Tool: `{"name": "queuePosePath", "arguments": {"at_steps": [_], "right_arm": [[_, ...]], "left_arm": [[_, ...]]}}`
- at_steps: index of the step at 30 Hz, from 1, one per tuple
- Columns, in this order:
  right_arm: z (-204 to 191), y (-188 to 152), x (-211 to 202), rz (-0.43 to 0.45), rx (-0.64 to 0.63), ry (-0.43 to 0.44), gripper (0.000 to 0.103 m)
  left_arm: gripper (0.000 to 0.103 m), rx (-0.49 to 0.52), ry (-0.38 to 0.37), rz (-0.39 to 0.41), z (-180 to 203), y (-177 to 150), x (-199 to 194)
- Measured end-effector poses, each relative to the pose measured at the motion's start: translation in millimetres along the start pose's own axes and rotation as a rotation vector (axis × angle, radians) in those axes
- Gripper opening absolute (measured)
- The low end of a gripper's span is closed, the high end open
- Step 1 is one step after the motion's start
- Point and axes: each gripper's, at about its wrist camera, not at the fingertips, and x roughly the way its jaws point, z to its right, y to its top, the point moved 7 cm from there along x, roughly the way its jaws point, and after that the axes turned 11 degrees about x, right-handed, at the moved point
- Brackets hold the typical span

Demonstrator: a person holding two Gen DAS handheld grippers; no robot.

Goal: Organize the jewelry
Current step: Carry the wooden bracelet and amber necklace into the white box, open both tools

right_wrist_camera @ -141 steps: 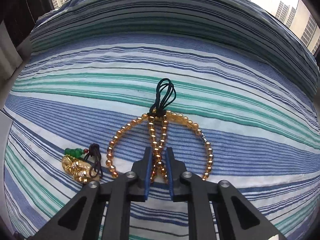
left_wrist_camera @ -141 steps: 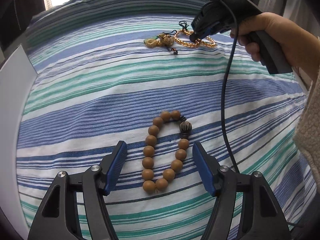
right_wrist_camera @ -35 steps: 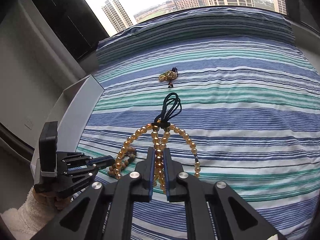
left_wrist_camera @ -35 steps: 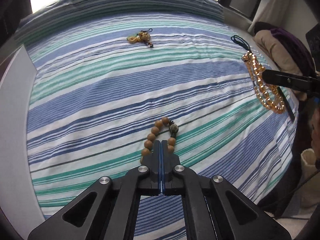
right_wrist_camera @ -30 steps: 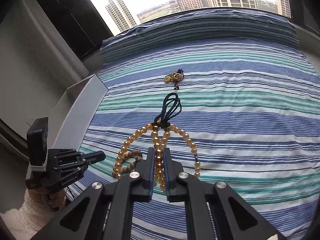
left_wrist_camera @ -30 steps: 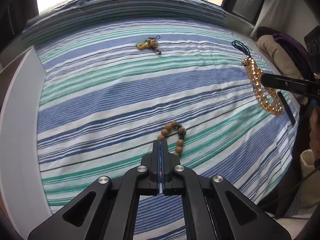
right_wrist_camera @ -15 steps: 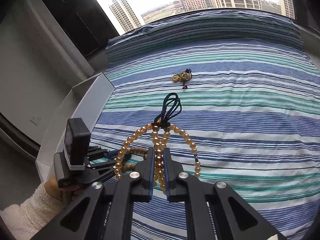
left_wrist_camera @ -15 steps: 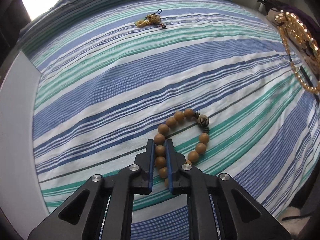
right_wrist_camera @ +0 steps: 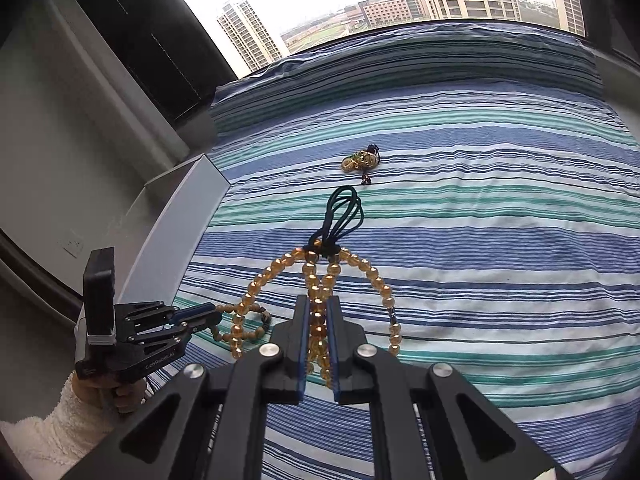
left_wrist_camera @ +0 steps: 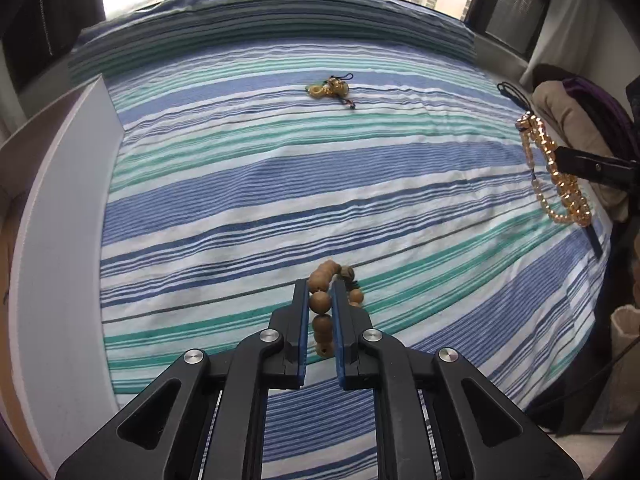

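White lettering on the side of the left gripper, seen from the right wrist, seems to read "GenRobot.AI" — the print is small. That gripper is clenched on the wooden bead bracelet, one bead pinched between its blue pads, the loop raised over the striped bedsheet. The right gripper grips the amber bead necklace, whose strands and dark cord loop hang in front of the sheet and partly cover the bracelet in the right view. A gold charm lies well apart on the sheet. Only the right view shows the hand in a fleecy white sleeve; only the left shows bundled clothes beside the bed — and a white board along its edge.
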Motion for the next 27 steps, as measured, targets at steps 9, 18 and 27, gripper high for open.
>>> {"name": "queuePosePath", "arguments": {"at_steps": [9, 18, 27], "right_arm": [[-31, 9, 6, -0.017, -0.049, 0.053, 0.008], [-134, 21, 19, -0.061, -0.201, 0.185, 0.008], [-300, -10, 58, -0.177, -0.451, 0.350, 0.008]], "left_arm": [[0.008, -0.160, 0.011, 0.108, -31, 4, -89], [0.008, -0.365, 0.111, 0.203, -108, -9, -185], [0.008, -0.566, 0.341, 0.179, -211, -94, -247]]}}
